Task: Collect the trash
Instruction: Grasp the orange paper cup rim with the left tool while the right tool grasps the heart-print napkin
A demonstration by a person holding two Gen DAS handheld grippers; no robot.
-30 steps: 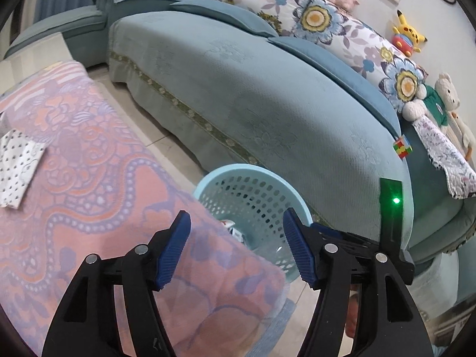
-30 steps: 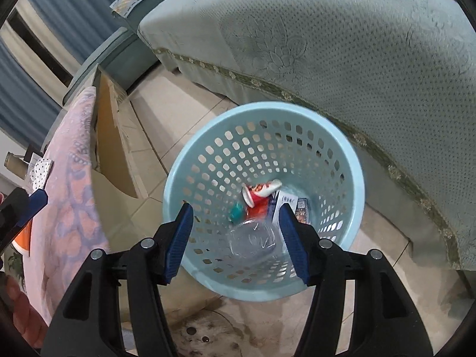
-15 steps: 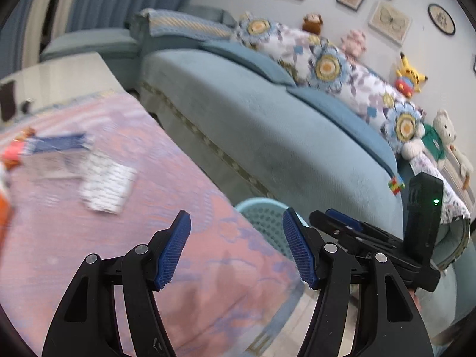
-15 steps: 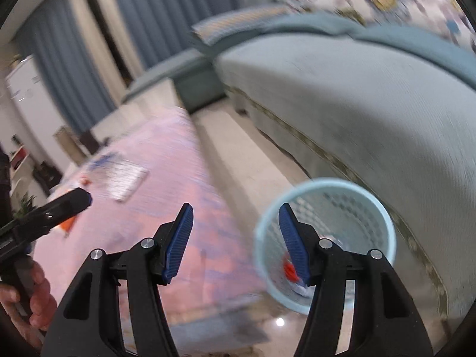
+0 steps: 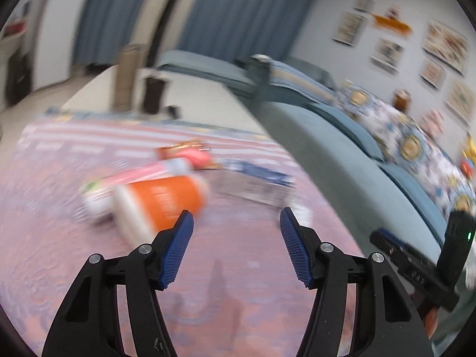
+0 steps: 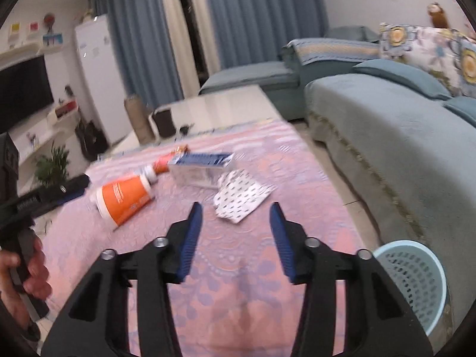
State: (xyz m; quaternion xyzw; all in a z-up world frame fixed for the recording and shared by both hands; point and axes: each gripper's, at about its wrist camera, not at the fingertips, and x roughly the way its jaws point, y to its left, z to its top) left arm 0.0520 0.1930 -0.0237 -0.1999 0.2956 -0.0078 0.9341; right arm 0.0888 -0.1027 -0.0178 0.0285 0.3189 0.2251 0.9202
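Trash lies on the pink patterned tablecloth (image 6: 238,267): an orange and white paper cup (image 6: 125,197) on its side, a red and white tube (image 6: 162,165), a blue and white box (image 6: 202,168) and a spotted white wrapper (image 6: 241,195). My right gripper (image 6: 235,238) is open and empty, just short of the wrapper. My left gripper (image 5: 236,250) is open and empty, with the blurred orange cup (image 5: 160,200) just ahead to its left. The light blue perforated basket (image 6: 416,276) stands on the floor at the lower right.
A teal sofa (image 6: 401,136) with floral cushions runs along the right, with a strip of tiled floor between it and the table. A dark cup (image 6: 163,123) and a brown cylinder (image 6: 138,122) stand at the table's far end. The left gripper's body (image 6: 38,202) shows at the left.
Both grippers have swung up and away from the basket toward the table. The trash on the cloth has come into view ahead of them. Both stay open.
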